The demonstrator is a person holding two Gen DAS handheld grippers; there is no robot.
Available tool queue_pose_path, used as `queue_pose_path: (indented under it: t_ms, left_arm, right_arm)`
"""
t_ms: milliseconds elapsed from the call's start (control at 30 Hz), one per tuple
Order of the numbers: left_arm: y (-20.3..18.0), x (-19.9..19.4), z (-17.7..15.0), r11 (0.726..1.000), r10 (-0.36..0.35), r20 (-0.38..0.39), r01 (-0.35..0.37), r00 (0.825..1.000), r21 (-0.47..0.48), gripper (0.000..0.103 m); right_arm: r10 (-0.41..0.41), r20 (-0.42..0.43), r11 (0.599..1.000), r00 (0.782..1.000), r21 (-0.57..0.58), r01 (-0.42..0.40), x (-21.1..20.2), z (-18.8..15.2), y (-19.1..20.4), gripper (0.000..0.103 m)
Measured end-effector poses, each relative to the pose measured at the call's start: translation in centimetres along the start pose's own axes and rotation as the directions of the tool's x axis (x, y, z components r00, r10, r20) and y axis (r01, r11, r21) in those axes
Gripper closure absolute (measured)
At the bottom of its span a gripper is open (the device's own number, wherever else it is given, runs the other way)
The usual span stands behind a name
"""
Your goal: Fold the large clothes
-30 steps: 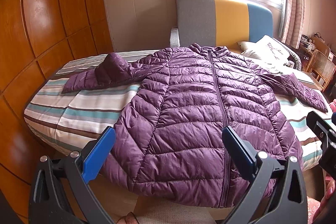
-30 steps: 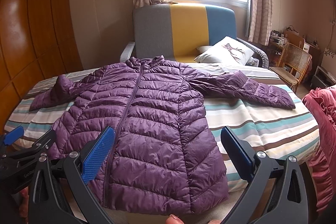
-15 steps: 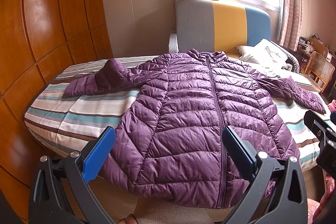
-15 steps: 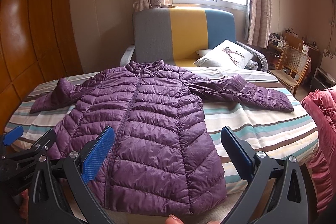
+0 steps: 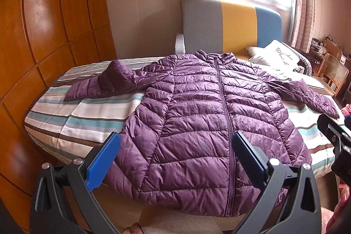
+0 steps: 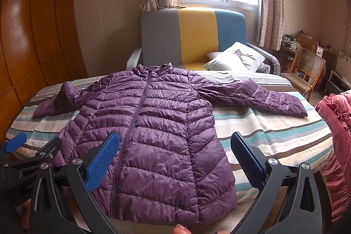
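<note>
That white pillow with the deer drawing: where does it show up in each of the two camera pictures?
Left wrist view: the white pillow lies at the upper right, behind the purple jacket, near its sleeve on that side.
Right wrist view: the pillow sits right of centre, above the jacket's outstretched sleeve.
Shared landmark: the grey, yellow and blue sofa back under the window, just left of the pillow in both.

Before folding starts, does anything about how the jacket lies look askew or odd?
Mostly tidy: the purple jacket lies flat, zipped, front up on the striped bed. Two oddities: its left sleeve is bent and humps up rather than lying flat, and the hem overhangs the bed's near edge. Both grippers are open, touching nothing.
</note>
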State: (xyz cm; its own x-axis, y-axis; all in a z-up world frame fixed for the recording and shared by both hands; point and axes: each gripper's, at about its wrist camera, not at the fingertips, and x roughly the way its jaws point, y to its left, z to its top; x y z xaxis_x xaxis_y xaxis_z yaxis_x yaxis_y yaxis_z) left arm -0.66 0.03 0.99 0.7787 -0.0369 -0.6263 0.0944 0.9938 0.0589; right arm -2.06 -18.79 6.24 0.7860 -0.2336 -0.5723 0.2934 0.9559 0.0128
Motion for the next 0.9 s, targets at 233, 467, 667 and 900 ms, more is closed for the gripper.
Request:
queue_pose_path:
  t_ms: [233,467,667,900]
  left_arm:
    - [0.07,0.04,0.02,1.000,0.000,-0.001,0.000,1.000,0.000,0.002]
    - [0.07,0.05,0.01,1.000,0.000,-0.002,0.000,1.000,0.000,0.002]
    - [0.09,0.09,-0.07,1.000,-0.001,-0.002,0.001,1.000,0.002,0.002]
    - [-0.01,0.34,-0.19,1.000,-0.001,-0.009,0.001,1.000,0.006,0.002]
  right_arm:
    - [0.000,-0.008,1.000,1.000,0.001,0.000,0.19,-0.09,-0.04,0.003]
    - [0.002,-0.012,1.000,1.000,0.002,-0.002,0.35,-0.16,-0.05,0.003]
    - [0.006,-0.018,1.000,1.000,0.005,-0.005,0.52,-0.23,-0.05,0.003]
    - [0.003,-0.024,1.000,1.000,0.006,-0.003,0.64,-0.26,-0.09,0.003]
